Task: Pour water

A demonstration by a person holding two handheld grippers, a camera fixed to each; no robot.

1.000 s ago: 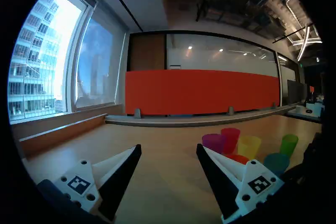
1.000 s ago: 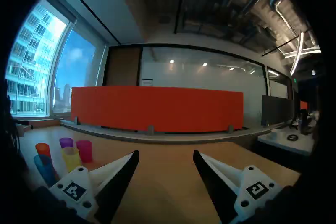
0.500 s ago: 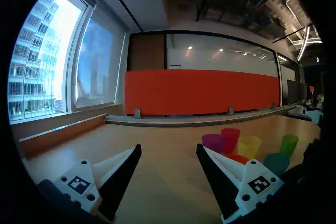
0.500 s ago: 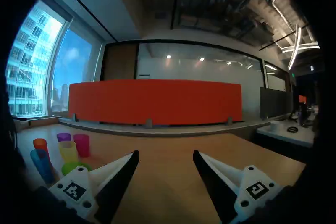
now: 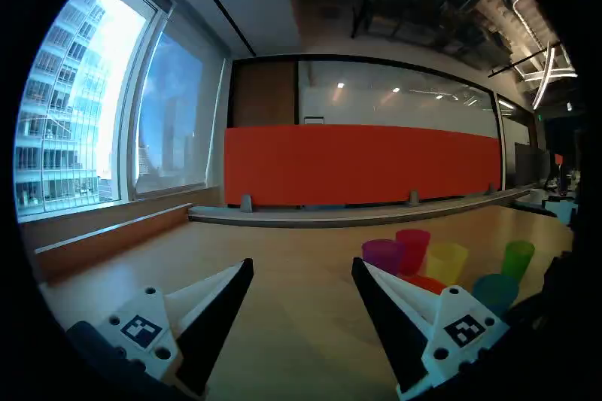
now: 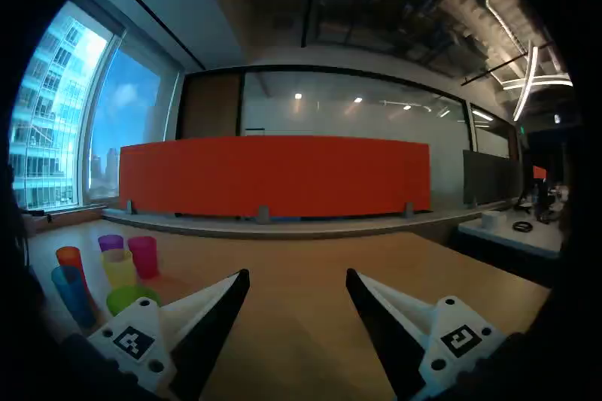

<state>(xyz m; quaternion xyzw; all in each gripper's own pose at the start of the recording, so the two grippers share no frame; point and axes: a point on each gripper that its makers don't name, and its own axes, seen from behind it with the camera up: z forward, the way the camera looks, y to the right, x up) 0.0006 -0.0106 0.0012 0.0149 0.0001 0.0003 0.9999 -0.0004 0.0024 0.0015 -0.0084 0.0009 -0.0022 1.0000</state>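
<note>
The left gripper (image 5: 302, 262) is seen released, its two fingers spread wide with bare wood between them; nothing is held or touched. The right gripper (image 6: 297, 273) is likewise seen released, its jaws wide apart and empty, above the table top.

A broad wooden table (image 5: 226, 243) is carried under both grippers. Its far edge is lined by a long orange partition (image 5: 361, 164), with a glass wall (image 5: 391, 96) set above it. Tall windows (image 5: 75, 123) are found along the left side, with towers and sky seen through them. An open ceiling with pipes and strip lights is seen overhead. A second desk (image 6: 512, 235) is placed beyond the table's right edge in the right gripper view.

A cluster of coloured cups stands on the table, well short of its far edge. In the left gripper view it is seen just beside and partly behind the right finger: a purple cup (image 5: 382, 254), a pink cup (image 5: 412, 243), a yellow cup (image 5: 446, 260), a green cup (image 5: 518, 256), a blue cup (image 5: 494, 292) and an orange cup (image 5: 425, 282). In the right gripper view the cluster is seen to the left of the left finger. Whether any cup holds water cannot be told.
</note>
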